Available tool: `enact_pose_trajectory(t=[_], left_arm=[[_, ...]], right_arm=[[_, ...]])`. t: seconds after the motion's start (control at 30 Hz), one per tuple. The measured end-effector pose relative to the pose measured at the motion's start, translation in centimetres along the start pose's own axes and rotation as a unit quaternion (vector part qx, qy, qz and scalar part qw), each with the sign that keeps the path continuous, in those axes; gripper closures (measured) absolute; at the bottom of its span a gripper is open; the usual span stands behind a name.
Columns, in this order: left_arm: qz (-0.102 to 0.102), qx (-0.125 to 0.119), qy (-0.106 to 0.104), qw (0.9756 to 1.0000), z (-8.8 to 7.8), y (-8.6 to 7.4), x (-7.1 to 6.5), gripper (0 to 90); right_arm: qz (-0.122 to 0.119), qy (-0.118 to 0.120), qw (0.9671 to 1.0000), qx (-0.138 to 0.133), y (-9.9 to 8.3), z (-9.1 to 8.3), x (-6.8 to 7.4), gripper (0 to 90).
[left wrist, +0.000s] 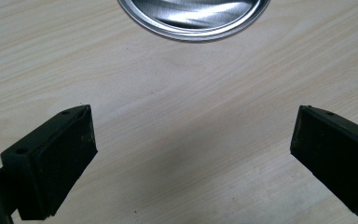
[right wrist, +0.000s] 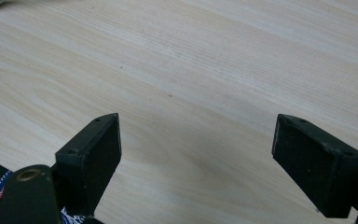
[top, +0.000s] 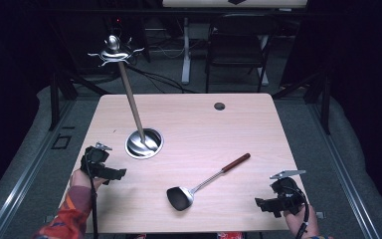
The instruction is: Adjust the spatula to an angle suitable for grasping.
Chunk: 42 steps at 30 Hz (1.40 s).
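A black spatula (top: 180, 197) with a metal shaft and a reddish wooden handle (top: 237, 162) lies flat on the light wooden table (top: 204, 129), near its front middle. A utensil stand rises from a round metal base (top: 143, 144) on a wooden pole (top: 131, 99) to a ring of metal hooks (top: 114, 52). My left gripper (top: 121, 174) rests at the table's left edge, open, with bare table between its jaws and the metal base (left wrist: 193, 18) just ahead. At the front right corner my right gripper (top: 261, 203) is open over bare wood.
A small round hole (top: 219, 106) sits near the table's far edge. Behind the table stand a dark chair (top: 236, 47) and a white table leg (top: 185, 55), with cables on the floor. A red-patterned sleeve (top: 67, 219) comes in at the lower left.
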<state>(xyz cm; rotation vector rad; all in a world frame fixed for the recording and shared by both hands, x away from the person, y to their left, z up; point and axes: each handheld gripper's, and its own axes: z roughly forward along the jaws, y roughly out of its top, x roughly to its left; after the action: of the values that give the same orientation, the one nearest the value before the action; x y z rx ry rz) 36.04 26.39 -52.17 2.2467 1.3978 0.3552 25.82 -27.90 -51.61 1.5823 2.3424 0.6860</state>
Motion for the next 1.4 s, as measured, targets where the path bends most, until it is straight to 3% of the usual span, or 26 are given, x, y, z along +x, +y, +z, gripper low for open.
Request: enact_pose_trajectory(t=[0.3,0.53,0.73,0.97,1.2,1.4], left_arm=[[0.006,0.002,-0.004,1.0,0.0,0.1,-0.3,0.1],[0.008,-0.011,-0.037,0.9992,-0.5,0.6,-1.3,0.1],[0.038,-0.014,-0.059,0.9974,-0.5,1.6,-3.7,0.0],[0.046,-0.013,-0.071,0.9963,-0.2,2.8,-5.7,0.0],[0.074,-0.013,-0.09,0.9932,0.3,4.2,-8.3,0.0],[0.078,-0.01,-0.096,0.9923,1.1,5.3,-10.0,0.0]], right_arm=[[-0.015,0.002,0.9999,0.0,0.2,0.1,0.5,15.2],[-0.019,0.003,0.9998,0.002,0.3,0.2,0.8,15.2],[-0.022,0.0,0.9997,0.004,0.4,0.3,0.8,15.2],[-0.021,-0.003,0.9998,0.005,0.4,0.4,0.7,15.2],[-0.017,0.0,0.9998,0.008,0.3,0.5,0.7,15.2],[-0.015,-0.001,0.9998,0.012,0.2,0.6,0.6,15.2]])
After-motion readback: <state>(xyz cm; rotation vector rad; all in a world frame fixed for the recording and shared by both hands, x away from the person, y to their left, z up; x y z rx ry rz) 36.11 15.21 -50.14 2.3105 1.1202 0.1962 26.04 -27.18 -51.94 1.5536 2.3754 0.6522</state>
